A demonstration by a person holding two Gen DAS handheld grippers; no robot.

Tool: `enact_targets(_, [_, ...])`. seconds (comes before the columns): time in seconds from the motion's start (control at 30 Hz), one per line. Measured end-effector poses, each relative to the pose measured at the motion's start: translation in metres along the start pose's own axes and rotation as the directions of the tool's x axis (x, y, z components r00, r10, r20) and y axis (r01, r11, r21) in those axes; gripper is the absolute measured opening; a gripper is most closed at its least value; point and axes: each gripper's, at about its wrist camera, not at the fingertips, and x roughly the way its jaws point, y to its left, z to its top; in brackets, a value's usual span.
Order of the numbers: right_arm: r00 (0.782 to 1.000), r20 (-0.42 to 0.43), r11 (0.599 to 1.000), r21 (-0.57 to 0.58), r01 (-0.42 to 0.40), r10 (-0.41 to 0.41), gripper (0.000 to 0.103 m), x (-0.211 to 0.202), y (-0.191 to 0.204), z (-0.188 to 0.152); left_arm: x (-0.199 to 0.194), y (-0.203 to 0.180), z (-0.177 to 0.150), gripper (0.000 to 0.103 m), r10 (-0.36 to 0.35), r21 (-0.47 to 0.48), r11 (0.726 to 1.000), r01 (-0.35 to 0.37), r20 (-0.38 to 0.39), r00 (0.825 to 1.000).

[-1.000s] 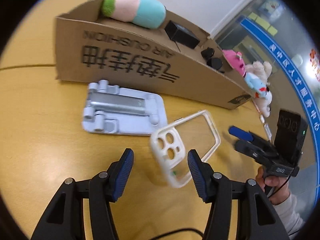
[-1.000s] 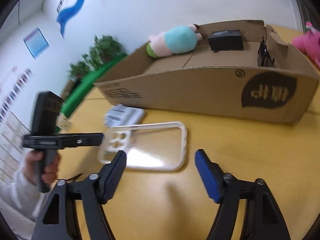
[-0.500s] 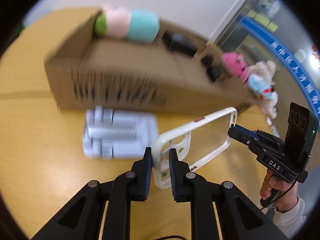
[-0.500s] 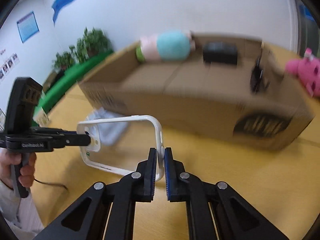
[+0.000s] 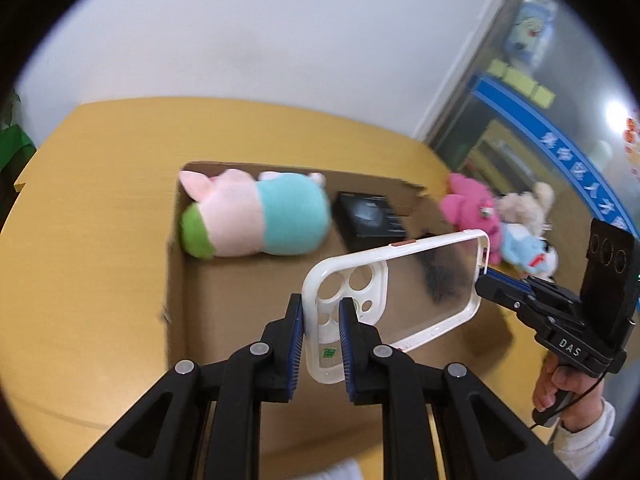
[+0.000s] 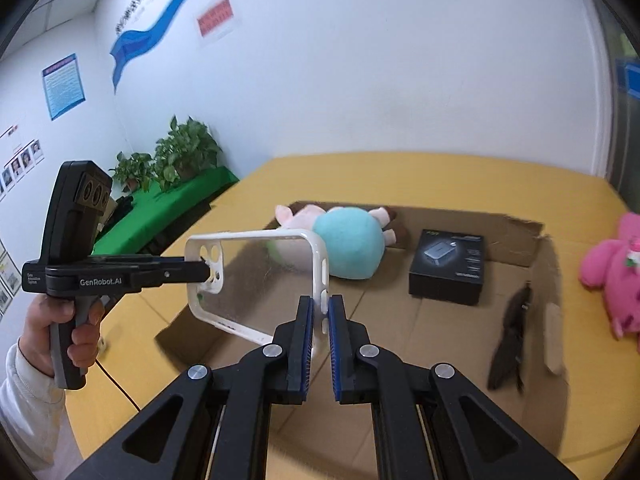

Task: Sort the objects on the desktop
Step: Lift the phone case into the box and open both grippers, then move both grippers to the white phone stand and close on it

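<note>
While both tools clamp it, the clear phone case with white rim (image 5: 394, 286) hangs in the air above the open brown cardboard box (image 5: 176, 276), clear of the yellow wooden surface (image 5: 96, 184). Left tool (image 5: 322, 314) has its blue pads nearly together, pinching the camera-cutout end of the case. Right tool (image 6: 319, 312) is closed tight on the white rim of the opposite end; in the left wrist view its tips meet the case's far short edge. Each tool is held by a hand (image 6: 60, 330) in a white sleeve. Inside the box, past the case: a pink, teal and green plush toy (image 5: 256, 220) lying on its side at the far left, a small black product box (image 6: 448, 266) beside it, and a dark blurred item (image 6: 512, 340) by the right wall, cannot tell what. Outside the box to the right, a bright pink plush (image 6: 616, 268) sits on the surface, with more soft toys (image 5: 524, 240) next to it.
</note>
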Motion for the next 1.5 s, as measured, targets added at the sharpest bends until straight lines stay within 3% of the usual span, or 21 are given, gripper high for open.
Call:
enact_targets(0.13, [0.992, -0.127, 0.999, 0.038, -0.002, 0.007, 0.007, 0.062, -0.018, 0.011, 0.043, 0.028, 0.018, 0.016, 0.070, -0.020, 0.997, -0.072, -0.092, 0.993])
enact_targets(0.27, [0.958, -0.285, 0.993, 0.117, -0.007, 0.040, 0.007, 0.126, -0.039, 0.007, 0.085, 0.046, 0.025, 0.016, 0.153, -0.005, 0.988, -0.157, -0.200, 0.968])
enact_targets(0.43, [0.897, -0.436, 0.981, 0.196, 0.011, 0.077, 0.007, 0.180, -0.057, -0.004, 0.122, 0.051, 0.026, 0.017, 0.259, 0.045, 0.965, -0.258, -0.309, 0.915])
enact_targets(0.57, [0.856, -0.501, 0.965, 0.261, 0.009, 0.128, 0.007, 0.210, -0.063, -0.011, 0.136, 0.049, 0.029, 0.019, 0.357, 0.104, 0.934, -0.343, -0.343, 0.869])
enact_targets(0.63, [0.858, -0.497, 0.962, 0.271, 0.015, 0.126, 0.007, 0.216, -0.063, -0.013, 0.138, 0.048, 0.029, 0.020, 0.392, 0.119, 0.920, -0.374, -0.351, 0.850])
enact_targets(0.8, [0.881, -0.452, 0.963, 0.271, -0.011, 0.138, 0.010, 0.207, -0.056, -0.015, 0.126, 0.044, 0.022, 0.021, 0.446, 0.147, 0.895, -0.421, -0.330, 0.832])
enact_targets(0.87, [0.904, -0.407, 0.967, 0.251, -0.029, 0.133, 0.012, 0.190, -0.051, -0.011, 0.106, 0.043, 0.019, 0.021, 0.435, 0.129, 0.900, -0.416, -0.296, 0.850])
enact_targets(0.9, [0.917, -0.380, 0.973, 0.230, -0.034, 0.122, 0.018, 0.177, -0.046, -0.008, 0.096, 0.041, 0.018, 0.022, 0.417, 0.113, 0.909, -0.402, -0.281, 0.864])
enact_targets(0.97, [0.938, -0.336, 0.983, 0.182, -0.029, 0.089, 0.037, 0.153, -0.035, -0.004, 0.065, 0.034, 0.012, 0.027, 0.414, 0.098, 0.910, -0.402, -0.213, 0.885])
enact_targets(1.03, [0.964, -0.262, 0.992, 0.121, -0.025, 0.056, 0.064, 0.115, -0.022, -0.002, 0.026, 0.019, 0.001, 0.037, 0.409, 0.105, 0.911, -0.399, -0.116, 0.905])
enact_targets(1.07, [0.974, -0.221, 0.995, 0.103, -0.018, 0.040, 0.070, 0.096, -0.017, -0.002, 0.008, 0.011, -0.006, 0.040, 0.403, 0.108, 0.913, -0.394, -0.068, 0.913])
enact_targets(1.13, [0.992, -0.123, 0.997, 0.070, -0.008, 0.017, 0.089, 0.053, -0.004, -0.007, -0.037, -0.008, -0.027, 0.069, 0.365, 0.113, 0.923, -0.369, 0.057, 0.929])
enact_targets(1.2, [0.999, -0.042, 1.000, 0.029, -0.007, 0.008, 0.095, 0.015, 0.010, -0.020, -0.070, -0.022, -0.053, 0.078, 0.319, 0.111, 0.936, -0.335, 0.145, 0.937])
enact_targets(1.27, [1.000, -0.009, 1.000, -0.017, -0.012, 0.012, 0.098, -0.011, 0.026, -0.040, -0.081, -0.026, -0.059, 0.078, 0.280, 0.120, 0.946, -0.301, 0.167, 0.945])
enact_targets(1.4, [0.998, -0.050, 0.997, -0.077, -0.033, 0.029, 0.098, -0.023, 0.057, -0.087, -0.090, -0.021, -0.113, 0.078, 0.185, 0.071, 0.978, -0.196, 0.141, 0.973])
enact_targets(1.5, [0.993, -0.114, 0.994, -0.104, -0.013, 0.001, 0.097, -0.007, 0.070, -0.125, -0.080, -0.010, -0.139, 0.078, 0.155, 0.064, 0.985, -0.161, 0.099, 0.983])
